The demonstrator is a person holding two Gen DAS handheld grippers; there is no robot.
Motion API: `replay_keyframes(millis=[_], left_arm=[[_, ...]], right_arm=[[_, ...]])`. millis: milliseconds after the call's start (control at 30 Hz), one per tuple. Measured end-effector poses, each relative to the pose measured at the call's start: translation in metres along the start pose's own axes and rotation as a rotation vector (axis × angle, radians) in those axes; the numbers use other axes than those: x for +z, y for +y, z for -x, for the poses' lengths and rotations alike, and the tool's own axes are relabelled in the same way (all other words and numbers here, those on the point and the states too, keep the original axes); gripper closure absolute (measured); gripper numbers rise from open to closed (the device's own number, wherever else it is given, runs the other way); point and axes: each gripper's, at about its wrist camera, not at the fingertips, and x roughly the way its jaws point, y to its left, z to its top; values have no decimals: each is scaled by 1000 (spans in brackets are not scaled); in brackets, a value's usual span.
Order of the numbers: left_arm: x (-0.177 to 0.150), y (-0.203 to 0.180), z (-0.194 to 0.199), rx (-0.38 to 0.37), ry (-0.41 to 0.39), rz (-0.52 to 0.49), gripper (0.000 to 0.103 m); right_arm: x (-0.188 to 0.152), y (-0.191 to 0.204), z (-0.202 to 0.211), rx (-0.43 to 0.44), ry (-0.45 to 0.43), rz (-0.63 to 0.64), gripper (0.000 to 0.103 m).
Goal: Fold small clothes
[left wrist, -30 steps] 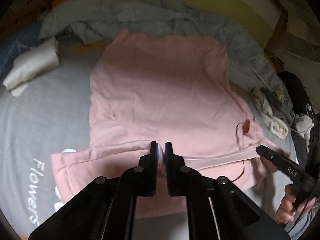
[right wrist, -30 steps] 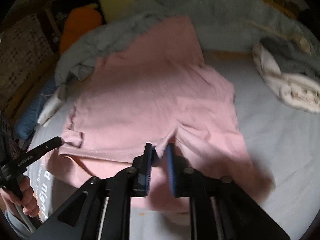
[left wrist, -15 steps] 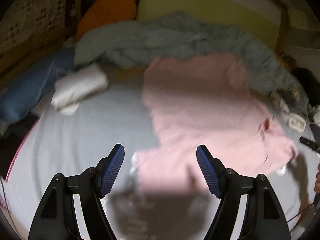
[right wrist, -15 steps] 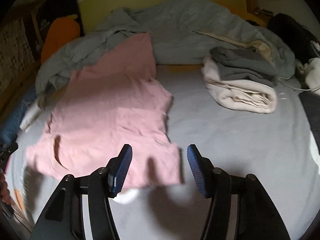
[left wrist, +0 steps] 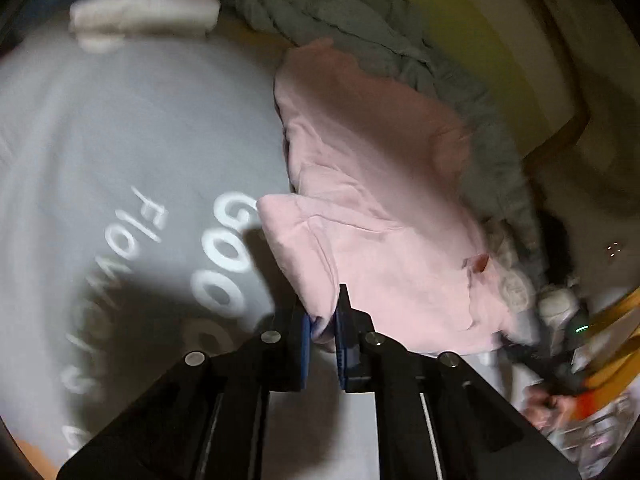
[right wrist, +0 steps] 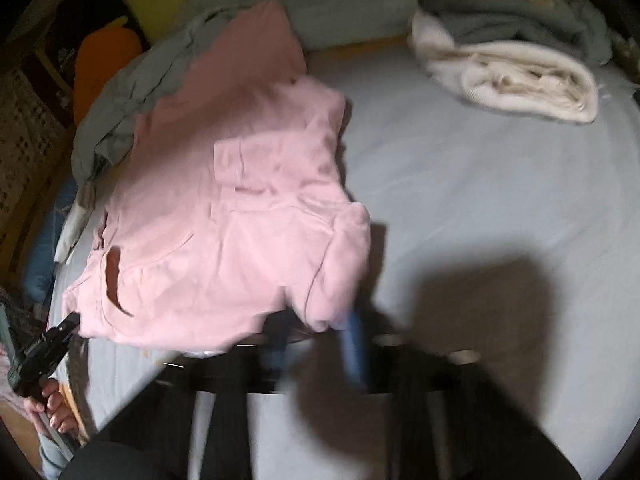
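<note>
On a grey printed bedsheet (left wrist: 100, 140), a soft pink garment (left wrist: 380, 200) lies creased. Left gripper (left wrist: 322, 328) and right gripper (right wrist: 320, 334) are closing, each pinching a corner of it.

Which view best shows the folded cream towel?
Right wrist view: the cream towel lies whole and fairly sharp on the grey bedsheet, layers visible. Left wrist view does not clearly show it; that side is blurred.
</note>
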Motion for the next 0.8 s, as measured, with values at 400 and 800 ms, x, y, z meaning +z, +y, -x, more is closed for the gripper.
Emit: replay_keyframes(millis=[400, 800], left_arm=[[-76, 1, 74, 219, 43, -64, 94], [-56, -27, 111, 194, -52, -121, 94]], right_arm=[[-99, -28, 70, 9, -25, -74, 93], [-99, -11, 115, 55, -147, 25, 93]])
